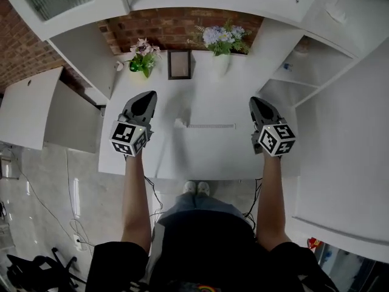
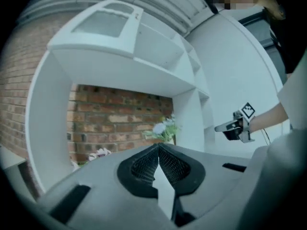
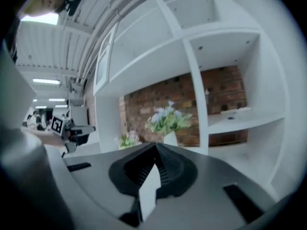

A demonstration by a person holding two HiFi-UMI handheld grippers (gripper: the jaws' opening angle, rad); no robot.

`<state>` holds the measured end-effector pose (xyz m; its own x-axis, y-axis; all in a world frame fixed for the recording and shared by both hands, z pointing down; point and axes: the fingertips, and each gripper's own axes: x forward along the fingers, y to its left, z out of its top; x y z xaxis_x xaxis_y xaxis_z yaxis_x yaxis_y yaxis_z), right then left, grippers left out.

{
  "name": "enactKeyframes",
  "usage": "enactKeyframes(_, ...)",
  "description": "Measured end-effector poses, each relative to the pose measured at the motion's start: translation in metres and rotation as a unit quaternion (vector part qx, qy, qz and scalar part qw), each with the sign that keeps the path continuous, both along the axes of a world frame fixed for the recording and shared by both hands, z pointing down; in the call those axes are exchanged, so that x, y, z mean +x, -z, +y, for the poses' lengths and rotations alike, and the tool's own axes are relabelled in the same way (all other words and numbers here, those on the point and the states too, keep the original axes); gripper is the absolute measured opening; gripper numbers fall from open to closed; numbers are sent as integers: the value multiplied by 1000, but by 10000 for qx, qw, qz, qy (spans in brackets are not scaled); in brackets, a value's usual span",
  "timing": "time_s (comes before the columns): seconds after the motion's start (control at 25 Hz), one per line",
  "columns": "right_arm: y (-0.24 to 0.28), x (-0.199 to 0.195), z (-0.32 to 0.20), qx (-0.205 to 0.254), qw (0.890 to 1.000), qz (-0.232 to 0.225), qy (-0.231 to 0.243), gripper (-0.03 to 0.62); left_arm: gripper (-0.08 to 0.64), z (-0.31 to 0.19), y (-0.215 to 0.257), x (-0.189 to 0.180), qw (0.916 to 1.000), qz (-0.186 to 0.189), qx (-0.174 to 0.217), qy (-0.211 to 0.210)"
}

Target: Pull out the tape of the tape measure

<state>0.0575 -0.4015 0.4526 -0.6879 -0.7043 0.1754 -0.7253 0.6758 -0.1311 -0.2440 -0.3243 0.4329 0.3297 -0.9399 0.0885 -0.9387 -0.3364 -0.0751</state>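
The tape measure (image 1: 179, 124) lies in the middle of the white tabletop (image 1: 200, 157), its tape (image 1: 211, 126) drawn out to the right. Neither claw touches it. The left claw (image 1: 147, 96) and right claw (image 1: 255, 101) are held up either side, each pressed together and empty. A picture frame (image 1: 179, 64) and flowers (image 1: 222, 40) stand behind.

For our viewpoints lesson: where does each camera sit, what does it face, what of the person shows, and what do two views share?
Head view: on the head, looking down at the desk; forearms, left gripper, right gripper show.
Left gripper view: on that gripper, facing the brick wall; right gripper shows.
Right gripper view: likewise, facing shelves; left gripper shows.
Shared: blue flowers.
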Motion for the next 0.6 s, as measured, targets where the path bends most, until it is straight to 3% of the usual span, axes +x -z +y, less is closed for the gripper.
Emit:
enactKeyframes(0.12,34,16,15,359,9948,-765,-565,-3,9,14,29,-12,9958,502,454,621)
enactKeyframes(0.28,28,25,38,501,9914,-864,-848,-3,9,36,15,-5,9889,1052,457,945)
enactKeyframes(0.6,9,28,54,338,9913,-892,-908,-3,9,50,1,10,9913,993,317,804)
